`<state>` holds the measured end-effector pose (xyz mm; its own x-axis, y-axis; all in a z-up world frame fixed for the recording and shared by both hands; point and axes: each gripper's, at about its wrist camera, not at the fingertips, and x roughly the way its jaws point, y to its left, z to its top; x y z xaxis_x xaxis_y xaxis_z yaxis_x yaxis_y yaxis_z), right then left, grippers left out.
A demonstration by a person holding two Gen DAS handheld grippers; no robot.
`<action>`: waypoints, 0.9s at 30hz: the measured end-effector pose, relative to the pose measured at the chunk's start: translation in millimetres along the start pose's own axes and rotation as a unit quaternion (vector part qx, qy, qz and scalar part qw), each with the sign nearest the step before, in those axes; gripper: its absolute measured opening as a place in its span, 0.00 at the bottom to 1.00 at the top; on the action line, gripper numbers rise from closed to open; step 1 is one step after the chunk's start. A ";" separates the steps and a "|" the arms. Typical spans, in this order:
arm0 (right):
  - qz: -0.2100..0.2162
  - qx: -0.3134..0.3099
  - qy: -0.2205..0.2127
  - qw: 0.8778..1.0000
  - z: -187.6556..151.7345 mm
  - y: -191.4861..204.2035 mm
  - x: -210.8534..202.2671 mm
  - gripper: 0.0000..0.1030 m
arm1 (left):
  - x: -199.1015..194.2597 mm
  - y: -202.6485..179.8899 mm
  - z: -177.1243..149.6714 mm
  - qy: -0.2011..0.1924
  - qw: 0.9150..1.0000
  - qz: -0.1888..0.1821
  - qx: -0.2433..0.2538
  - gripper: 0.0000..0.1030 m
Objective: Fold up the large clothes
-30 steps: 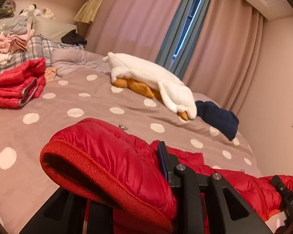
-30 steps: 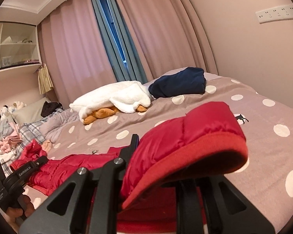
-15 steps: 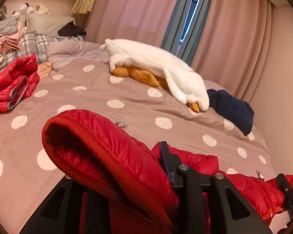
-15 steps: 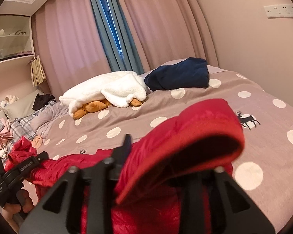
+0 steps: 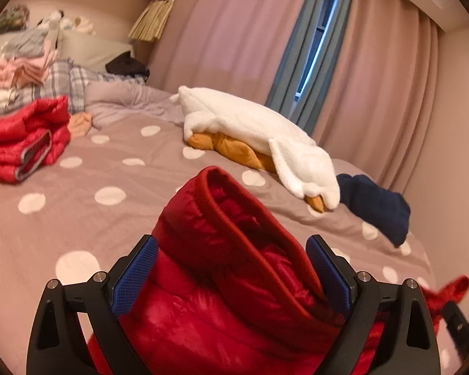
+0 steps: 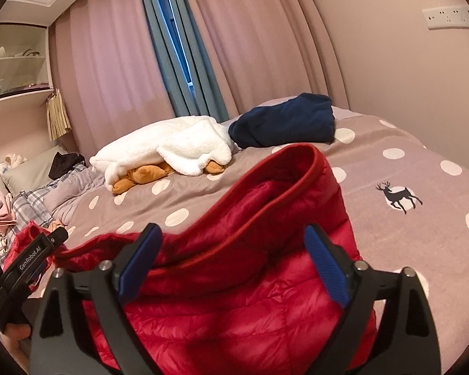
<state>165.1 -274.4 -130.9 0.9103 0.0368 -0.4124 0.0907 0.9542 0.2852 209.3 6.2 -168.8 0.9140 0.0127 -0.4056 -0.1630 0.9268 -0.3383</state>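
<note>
Spotted bed cover point(image 5: 115, 215), frame centre: left gripper point(image 5: 231, 278) and right gripper point(image 6: 234, 265) jaws are opening around the red down jacket point(image 5: 234, 281). Withdraw both straight back, avoiding snagging the fold.

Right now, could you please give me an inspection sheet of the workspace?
Surface: polka-dot bedspread.
Job's things: red puffer jacket lies between both grippers; folded red jacket far left.
Clutter: white fleece over orange garment, navy garment, clothes pile.
Grippers: left gripper and right gripper opening, pads off the fabric.
Cables: nothing seen.
Surroundings: pink curtains, wall socket, shelf.
</note>
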 end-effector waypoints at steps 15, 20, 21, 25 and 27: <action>-0.001 -0.012 0.007 1.000 -1.1 5.2 4.2 0.97 | 0.4 5.3 11.9 -0.014 1.000 0.013 -0.019 0.93; -0.004 -0.021 0.002 1.000 -0.9 7.1 3.4 0.97 | 2.1 2.2 8.7 -0.004 1.000 0.001 -0.013 0.93; -0.004 -0.022 0.002 1.000 -0.8 7.0 3.9 0.97 | 4.1 1.6 8.3 0.003 1.000 -0.008 -0.015 0.93; -0.009 -0.031 0.002 0.999 -0.7 8.4 5.6 0.95 | 6.1 -0.4 5.9 0.008 1.000 -0.002 -0.008 0.91; -0.012 -0.033 0.002 0.999 -0.8 8.8 6.2 0.94 | 5.7 -2.3 4.4 0.007 1.000 0.009 0.002 0.87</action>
<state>171.2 -265.6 -131.6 0.9068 0.0135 -0.4214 0.0867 0.9721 0.2178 216.6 5.8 -166.6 0.9058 0.0251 -0.4230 -0.1789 0.9276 -0.3280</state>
